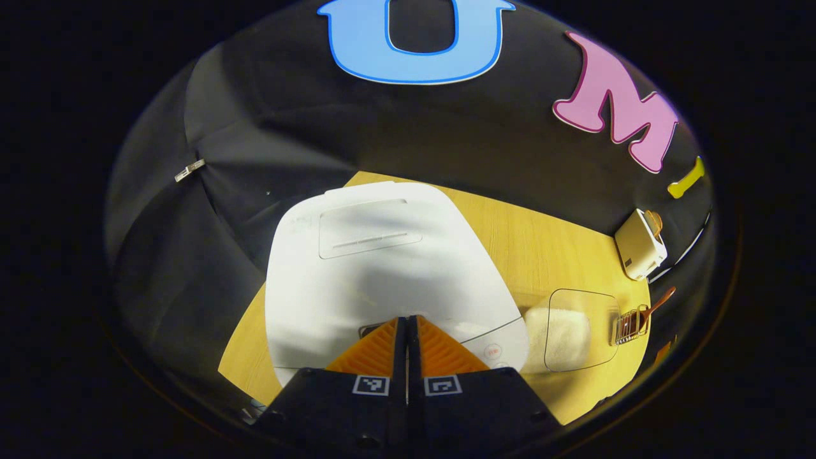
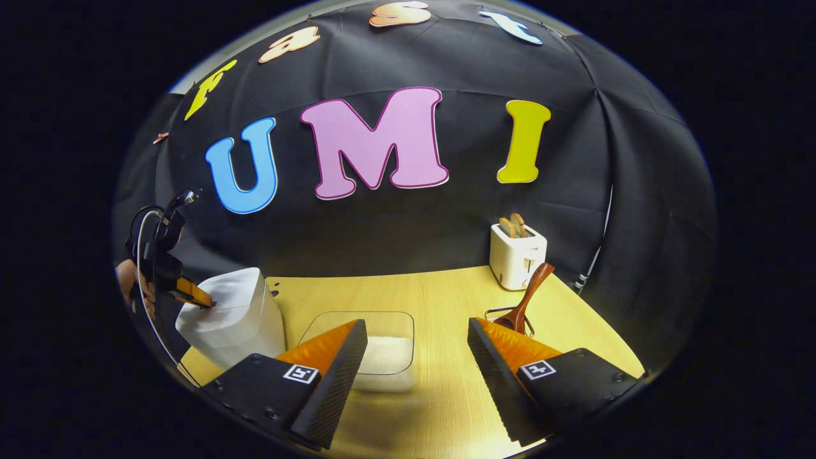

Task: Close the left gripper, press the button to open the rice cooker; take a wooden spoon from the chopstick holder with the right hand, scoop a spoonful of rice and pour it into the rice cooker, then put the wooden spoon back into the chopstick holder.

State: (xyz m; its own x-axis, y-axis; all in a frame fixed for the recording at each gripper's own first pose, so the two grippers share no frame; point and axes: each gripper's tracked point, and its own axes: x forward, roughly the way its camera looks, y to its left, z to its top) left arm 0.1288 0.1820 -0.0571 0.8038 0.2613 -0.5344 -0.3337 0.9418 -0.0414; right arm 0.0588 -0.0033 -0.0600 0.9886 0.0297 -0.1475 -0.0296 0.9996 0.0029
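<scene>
**Desk:** What sits nearest the lens in the left gripper view?

**Photographer:** The left gripper (image 1: 408, 319), its two fingers clenched together with only a thin seam between them and nothing held. Their tips meet over the front edge of the white rice cooker (image 1: 382, 268), whose lid lies flat and closed. Whether the tips touch the button cannot be told. The cooker stands on a wooden table (image 1: 542, 242).

**Desk:** And past the cooker?

**Photographer:** Just to its right stands a clear box (image 1: 577, 328) with white rice (image 1: 561, 335) in it. Beyond that a wire holder (image 1: 630, 324) carries the wooden spoon (image 1: 660, 301), handle leaning outward. Farther back, near the black cloth wall, a white toaster (image 1: 641, 245) holds toast.

**Desk:** The right gripper view?

**Photographer:** The right gripper (image 2: 417, 347) hangs released above the table (image 2: 446, 408), fingers spread wide and empty. Between them, a little farther on, is the box (image 2: 373, 350) of rice (image 2: 389, 356). Behind the right finger the spoon (image 2: 529, 296) rises tilted from the holder (image 2: 507, 315), untouched. The toaster (image 2: 516, 255) stands at the back. Far left, a hand (image 2: 131, 287) holds the left gripper (image 2: 207, 303) onto the top of the cooker (image 2: 233, 315).
</scene>
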